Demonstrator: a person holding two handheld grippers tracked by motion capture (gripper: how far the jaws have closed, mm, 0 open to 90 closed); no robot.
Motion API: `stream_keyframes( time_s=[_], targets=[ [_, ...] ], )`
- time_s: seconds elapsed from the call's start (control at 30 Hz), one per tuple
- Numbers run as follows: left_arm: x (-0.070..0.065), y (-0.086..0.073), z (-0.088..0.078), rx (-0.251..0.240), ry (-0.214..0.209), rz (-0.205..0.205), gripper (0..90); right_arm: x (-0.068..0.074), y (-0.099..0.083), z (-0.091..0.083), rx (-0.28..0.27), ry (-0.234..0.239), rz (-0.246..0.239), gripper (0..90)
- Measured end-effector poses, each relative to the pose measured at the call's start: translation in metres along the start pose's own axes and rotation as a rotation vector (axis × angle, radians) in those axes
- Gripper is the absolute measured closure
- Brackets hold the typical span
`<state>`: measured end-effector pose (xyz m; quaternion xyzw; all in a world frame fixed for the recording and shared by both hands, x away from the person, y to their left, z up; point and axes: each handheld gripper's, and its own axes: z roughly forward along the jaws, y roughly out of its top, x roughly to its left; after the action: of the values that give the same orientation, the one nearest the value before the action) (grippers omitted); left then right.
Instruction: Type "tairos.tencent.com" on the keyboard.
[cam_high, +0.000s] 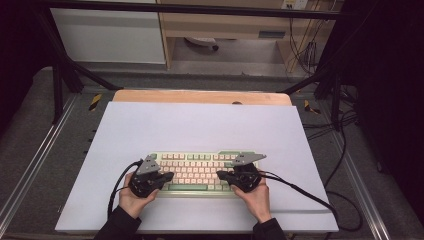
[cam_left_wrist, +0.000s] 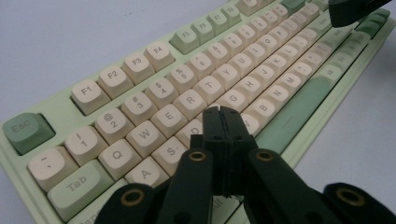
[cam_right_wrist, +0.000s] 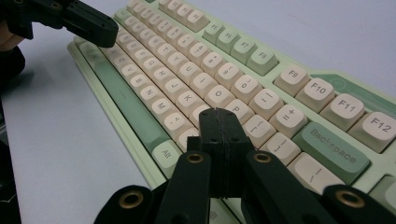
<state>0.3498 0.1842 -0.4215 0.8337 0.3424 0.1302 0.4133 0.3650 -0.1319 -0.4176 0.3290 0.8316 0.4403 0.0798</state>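
Note:
A pale green keyboard (cam_high: 200, 172) with cream keys lies on a white sheet near the table's front edge. My left gripper (cam_high: 170, 176) hovers over the keyboard's left half, shut, jaws pressed together with nothing between them. In the left gripper view its tip (cam_left_wrist: 220, 111) sits above the keyboard (cam_left_wrist: 196, 88) near the D and F keys. My right gripper (cam_high: 220, 175) is over the right half, also shut and empty. In the right gripper view its tip (cam_right_wrist: 219, 113) hangs above the keyboard (cam_right_wrist: 243, 88) near the L and P keys. The two tips point toward each other.
The white sheet (cam_high: 195, 130) covers most of the wooden table (cam_high: 200, 96), with bare room behind and beside the keyboard. Black cables (cam_high: 300, 192) trail from both grippers. Metal frame rails (cam_high: 30, 160) flank the table; shelving stands at the back.

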Motion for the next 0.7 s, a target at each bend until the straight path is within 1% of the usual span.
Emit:
stream_keyframes(
  time_s=[0.3, 0.43, 0.7],
  targets=[
    [-0.006, 0.001, 0.007, 0.009, -0.003, 0.002, 90.0, 0.000, 0.000, 0.001, 0.001, 0.001, 0.002, 90.0],
    [-0.008, 0.001, 0.010, 0.016, -0.006, 0.010, 90.0, 0.000, 0.000, 0.001, 0.001, 0.001, 0.002, 90.0],
    [-0.009, 0.000, 0.012, 0.028, -0.006, 0.017, 90.0, 0.000, 0.000, 0.000, 0.000, 0.001, 0.000, 90.0]
  ],
)
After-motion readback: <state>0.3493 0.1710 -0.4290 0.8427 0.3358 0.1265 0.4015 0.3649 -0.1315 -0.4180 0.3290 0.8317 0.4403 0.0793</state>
